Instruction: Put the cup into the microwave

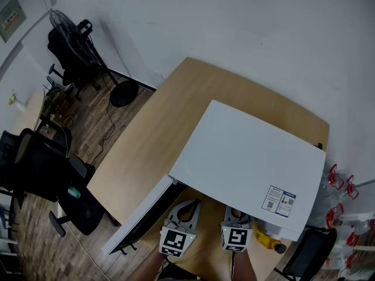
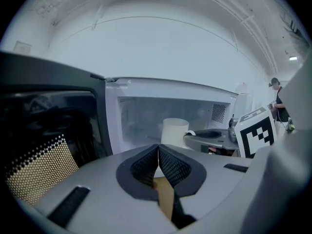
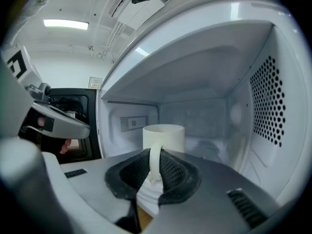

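Observation:
A white cup [image 3: 163, 136] stands upright inside the open cavity of the white microwave [image 1: 249, 157]. My right gripper [image 3: 155, 168] is shut on the cup's handle, which runs down between the black pads. I cannot see whether the cup's base rests on the cavity floor. From the left gripper view the cup [image 2: 174, 130] shows in the cavity, with the right gripper's marker cube [image 2: 255, 133] beside it. My left gripper [image 2: 158, 152] is shut with nothing between its jaws and sits in front of the opening. In the head view both grippers, left [image 1: 187, 208] and right [image 1: 237, 220], sit at the microwave's front edge.
The microwave door [image 1: 139, 216] hangs open to the left, its dark window [image 2: 44, 145] close beside my left gripper. The microwave stands on a wooden table [image 1: 149, 139]. A yellow object [image 1: 266, 240] lies at the right. Black chairs [image 1: 41, 165] and a fan [image 1: 70, 31] stand on the floor left.

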`<state>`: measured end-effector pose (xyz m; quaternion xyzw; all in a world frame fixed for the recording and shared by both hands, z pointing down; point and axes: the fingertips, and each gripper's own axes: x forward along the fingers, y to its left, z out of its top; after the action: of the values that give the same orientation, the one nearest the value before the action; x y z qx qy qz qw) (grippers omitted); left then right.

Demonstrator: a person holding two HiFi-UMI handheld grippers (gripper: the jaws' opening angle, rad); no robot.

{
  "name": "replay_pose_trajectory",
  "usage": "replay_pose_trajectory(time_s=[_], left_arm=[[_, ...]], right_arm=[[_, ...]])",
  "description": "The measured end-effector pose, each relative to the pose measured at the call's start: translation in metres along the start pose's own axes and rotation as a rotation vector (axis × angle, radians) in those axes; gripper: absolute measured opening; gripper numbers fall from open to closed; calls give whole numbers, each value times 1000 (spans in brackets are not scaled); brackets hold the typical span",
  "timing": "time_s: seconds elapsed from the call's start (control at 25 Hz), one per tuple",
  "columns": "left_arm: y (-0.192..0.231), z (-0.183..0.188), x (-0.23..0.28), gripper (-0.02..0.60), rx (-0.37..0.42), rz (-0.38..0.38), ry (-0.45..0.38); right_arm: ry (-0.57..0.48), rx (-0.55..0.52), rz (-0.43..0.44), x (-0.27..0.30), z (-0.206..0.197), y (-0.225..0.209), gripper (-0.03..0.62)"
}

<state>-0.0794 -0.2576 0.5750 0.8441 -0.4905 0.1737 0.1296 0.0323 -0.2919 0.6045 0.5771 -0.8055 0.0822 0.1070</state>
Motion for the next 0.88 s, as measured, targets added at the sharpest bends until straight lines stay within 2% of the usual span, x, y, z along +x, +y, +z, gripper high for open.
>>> replay_pose_trajectory(time_s=[0.36, 0.88], left_arm=[[3, 0, -5, 25, 0, 9, -1], [0, 2, -10, 25, 4, -2, -4]], right_arm=[[11, 21, 45, -2, -6, 12, 162], [12, 57, 39, -7, -1, 8, 173]])
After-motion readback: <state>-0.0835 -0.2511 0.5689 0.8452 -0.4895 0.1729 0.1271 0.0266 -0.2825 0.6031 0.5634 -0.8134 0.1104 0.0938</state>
